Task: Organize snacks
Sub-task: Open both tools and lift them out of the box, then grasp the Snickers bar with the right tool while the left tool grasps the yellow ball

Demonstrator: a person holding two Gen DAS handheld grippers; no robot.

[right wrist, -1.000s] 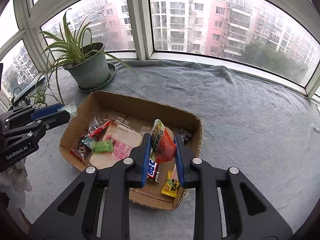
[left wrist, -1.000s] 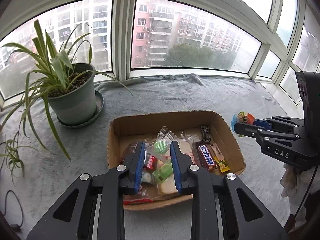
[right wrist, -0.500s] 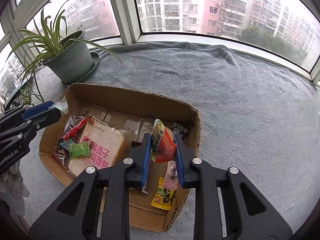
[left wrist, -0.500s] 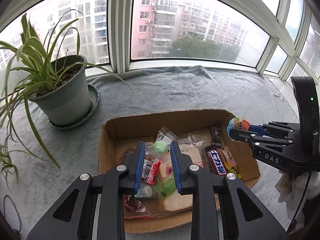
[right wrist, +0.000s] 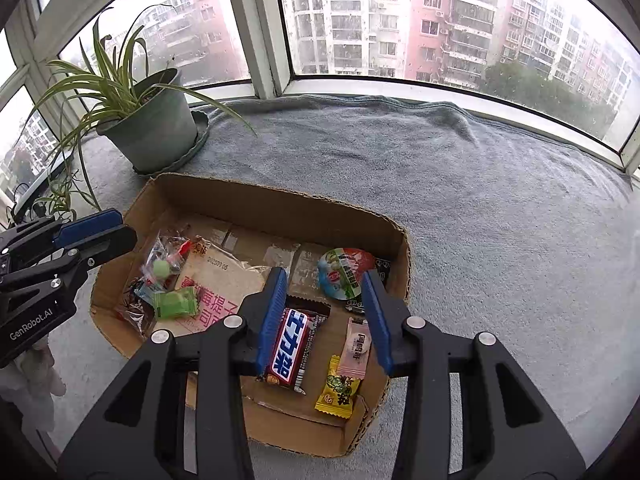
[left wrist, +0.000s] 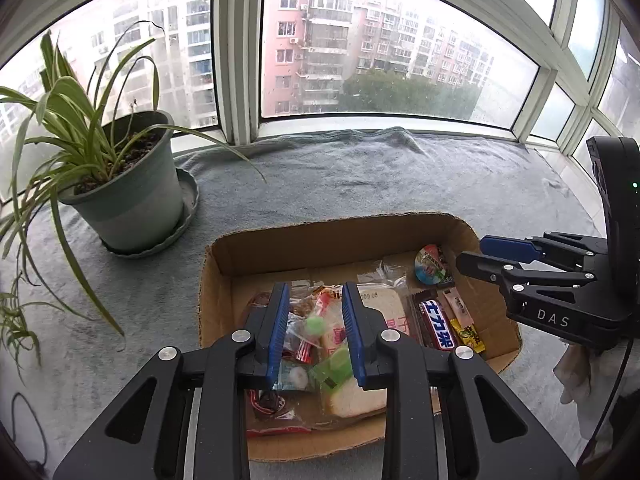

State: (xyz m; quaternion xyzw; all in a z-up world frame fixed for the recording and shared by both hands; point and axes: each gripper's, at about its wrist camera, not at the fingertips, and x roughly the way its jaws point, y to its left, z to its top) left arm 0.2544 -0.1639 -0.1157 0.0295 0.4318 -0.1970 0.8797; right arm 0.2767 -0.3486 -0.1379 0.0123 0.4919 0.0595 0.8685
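A shallow cardboard box (right wrist: 280, 212) (left wrist: 328, 236) on the grey blanket holds the snacks. A round jelly cup (right wrist: 346, 272) (left wrist: 430, 270) lies at the box's far right, free of any gripper. A Snickers bar (right wrist: 290, 346), a pink sachet (right wrist: 356, 346), a yellow sachet (right wrist: 338, 390), a bread packet (right wrist: 218, 292) and a clear bag of candies (right wrist: 164, 268) lie in the box. My right gripper (right wrist: 324, 284) is open and empty above the box's right part. My left gripper (left wrist: 314, 292) is open and empty above the candy bag (left wrist: 308, 324).
A potted spider plant (left wrist: 124, 184) (right wrist: 152, 128) on a saucer stands on the blanket left of the box. The bay window frame (left wrist: 240, 52) runs along the back. Bare blanket (right wrist: 500, 220) lies right of and behind the box.
My right gripper opened and let go of the jelly cup, which now lies in the box. My left gripper let go of its clear candy bag. Both grippers moved nearer the box.
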